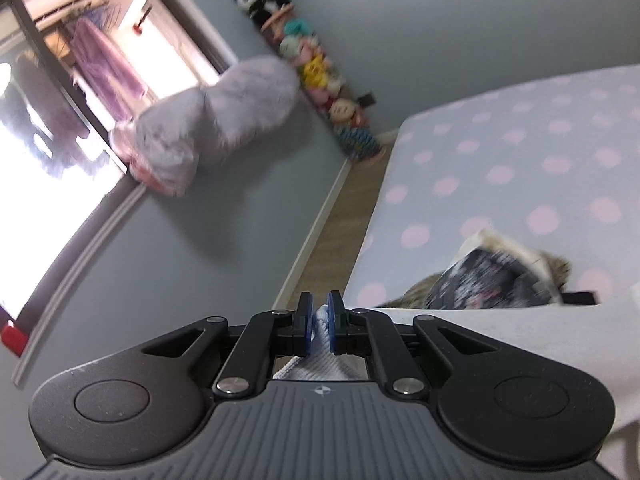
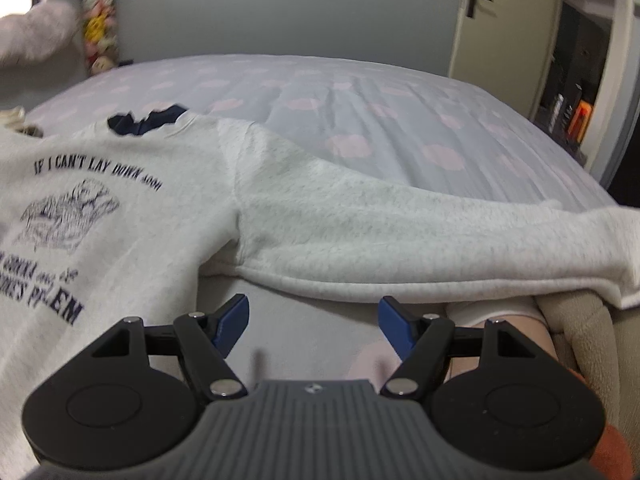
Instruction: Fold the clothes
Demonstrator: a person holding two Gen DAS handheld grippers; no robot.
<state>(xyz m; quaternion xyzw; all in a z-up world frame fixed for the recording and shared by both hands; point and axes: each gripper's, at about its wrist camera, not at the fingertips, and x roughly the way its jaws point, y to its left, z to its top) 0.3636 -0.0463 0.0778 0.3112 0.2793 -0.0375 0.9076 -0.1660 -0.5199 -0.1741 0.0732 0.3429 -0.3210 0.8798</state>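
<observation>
A light grey sweatshirt (image 2: 132, 216) with dark printed text and a navy collar lies face up on the bed, its sleeve (image 2: 420, 236) stretched out to the right. My right gripper (image 2: 314, 320) is open and empty, just in front of the sleeve's lower edge. My left gripper (image 1: 320, 314) is shut on a fold of the sweatshirt's pale fabric (image 1: 322, 330), at the bed's left edge; more of the sweatshirt (image 1: 500, 324) spreads to its right.
The bed (image 2: 400, 120) has a lilac sheet with pink dots. Other crumpled clothes (image 1: 492, 276) lie on it. A fluffy toy (image 1: 212, 124) and a column of plush toys (image 1: 316, 76) hang on the wall. A door (image 2: 504, 16) stands far right.
</observation>
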